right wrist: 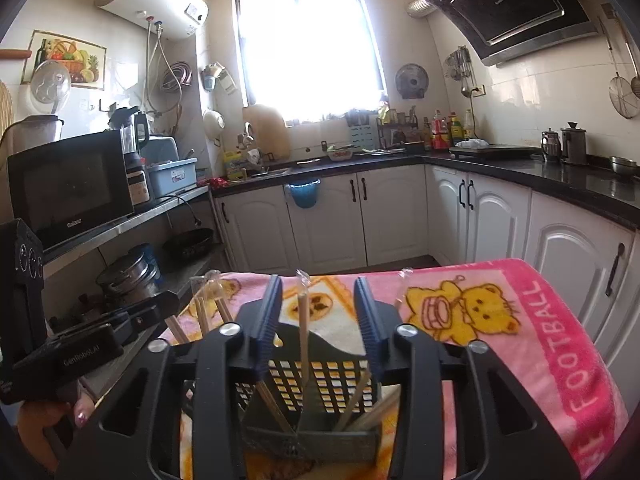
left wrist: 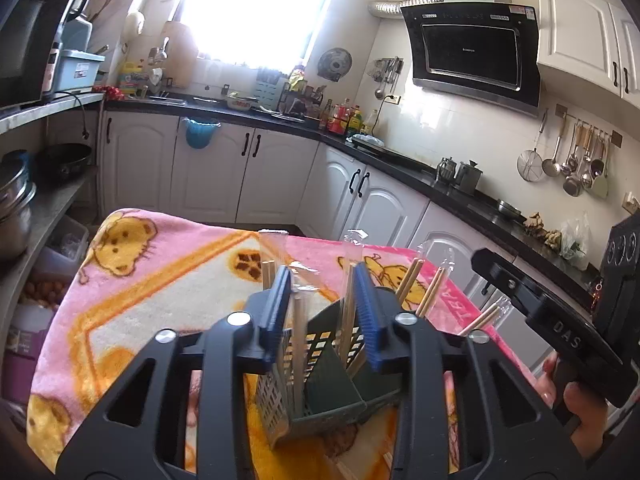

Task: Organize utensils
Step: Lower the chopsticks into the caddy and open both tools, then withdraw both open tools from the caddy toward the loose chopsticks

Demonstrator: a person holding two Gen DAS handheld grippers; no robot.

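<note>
- Our left fingers [left wrist: 324, 316], blue-padded, stand parted, gripping nothing.
- Our right fingers [right wrist: 318, 320], likewise released.
- Dark green slotted plastic utensil holder [right wrist: 320, 384], holding wrapped wooden chopsticks [right wrist: 303, 332], on the pink bear-print blanket [right wrist: 520, 320] over our worktop.

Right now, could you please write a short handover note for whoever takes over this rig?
Left gripper: open, a wrapped chopstick pair standing between its pads, not pressed.
Right gripper: open around another upright pair, not gripping.
Holder: dark green slotted caddy on the pink blanket, directly below both grippers.
Done: several chopstick pairs stand in the holder's compartments, some leaning.
Left: back both grippers away; I cannot tell whether any loose utensils remain out of view.
</note>
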